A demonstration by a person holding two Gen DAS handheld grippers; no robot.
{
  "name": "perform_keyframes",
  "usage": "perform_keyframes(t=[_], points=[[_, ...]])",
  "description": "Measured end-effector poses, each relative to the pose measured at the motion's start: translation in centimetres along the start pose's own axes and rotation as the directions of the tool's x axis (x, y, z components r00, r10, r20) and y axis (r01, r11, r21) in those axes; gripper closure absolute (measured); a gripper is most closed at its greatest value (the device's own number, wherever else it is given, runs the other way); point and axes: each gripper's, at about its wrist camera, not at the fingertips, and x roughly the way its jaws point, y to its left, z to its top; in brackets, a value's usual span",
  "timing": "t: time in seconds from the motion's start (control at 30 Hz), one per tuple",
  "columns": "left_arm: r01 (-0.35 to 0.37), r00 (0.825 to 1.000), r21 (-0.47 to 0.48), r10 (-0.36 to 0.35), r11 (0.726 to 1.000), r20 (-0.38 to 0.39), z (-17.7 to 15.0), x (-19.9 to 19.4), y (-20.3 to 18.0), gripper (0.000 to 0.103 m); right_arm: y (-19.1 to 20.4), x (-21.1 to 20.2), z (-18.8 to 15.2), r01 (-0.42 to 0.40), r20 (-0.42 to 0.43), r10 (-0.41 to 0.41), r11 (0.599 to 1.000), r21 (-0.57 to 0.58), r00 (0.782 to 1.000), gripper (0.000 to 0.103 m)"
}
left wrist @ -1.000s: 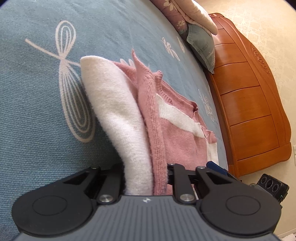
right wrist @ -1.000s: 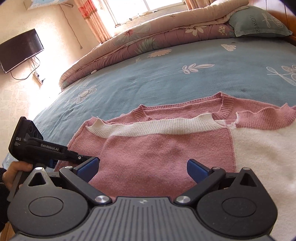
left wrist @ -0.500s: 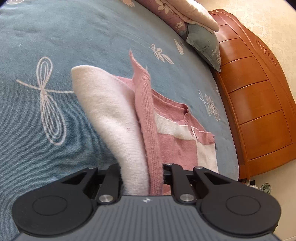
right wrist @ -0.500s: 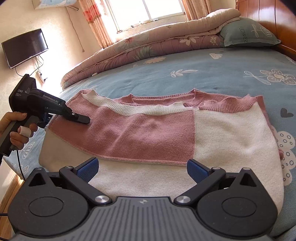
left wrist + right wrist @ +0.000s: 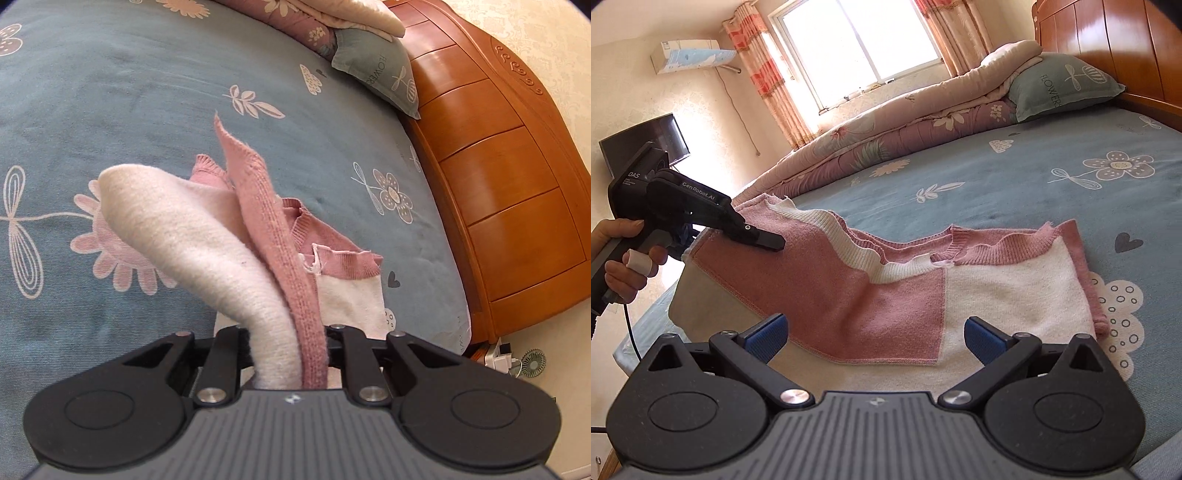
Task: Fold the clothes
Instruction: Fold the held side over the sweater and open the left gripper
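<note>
- Pink-and-cream knitted sweater (image 5: 923, 291) fills the middle of my right wrist view, lying on the blue-grey bedsheet with flower prints (image 5: 1052, 192); its right part rests flat, its left part is lifted off the sheet.
- My left gripper (image 5: 768, 242), black and pistol-shaped, enters from the left edge of that view, angled downward to the right, with its jaws pinched on the raised left edge of the sweater.
- I see the bare hand (image 5: 624, 258) wrapped round its handle at the far left, one finger wearing a white band, a black cable hanging below.
- In my left wrist view the same gripper (image 5: 291, 354) has its jaws drawn narrow, with a thick fold of cream and pink knit standing up between them at lower centre.
- My right gripper (image 5: 875, 332) sits at the bottom of its own view, blue-padded fingers (image 5: 764, 334) spread wide, holding nothing, poised over the sweater's near cream hem.
- An orange wooden headboard (image 5: 498, 184) runs down the right side of my left view.
</note>
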Motion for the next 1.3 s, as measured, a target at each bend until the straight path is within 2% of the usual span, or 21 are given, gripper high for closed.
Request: perform_keyframes(t=[0.5,0.93,1.13,1.3], points=[[0.028,0.996,0.010,-0.027,1.000,-0.084,0.9,8.4,-7.7,0.089,-4.6,-5.3,-0.7,0.100,0.088,-0.109,0.990,0.103,0.990,0.000],[-0.047,0.985,0.066,0.057,0.997,-0.162,0.9,14.6,-11.7,0.089,-7.0,-7.4,-1.3,0.147,0.117,-0.165,0.978,0.147,0.979,0.000],[-0.083,0.975,0.085,0.098,0.993,-0.201,0.7,17.2,-12.2,0.088,-7.1,-7.7,-1.5,0.163,0.115,-0.180,0.976,0.145,0.977,0.000],[-0.107,0.967,0.055,0.117,0.993,-0.227,0.3,19.5,-11.7,0.085,-6.9,-7.8,-1.6,0.179,0.113,-0.194,0.975,0.136,0.974,0.000]])
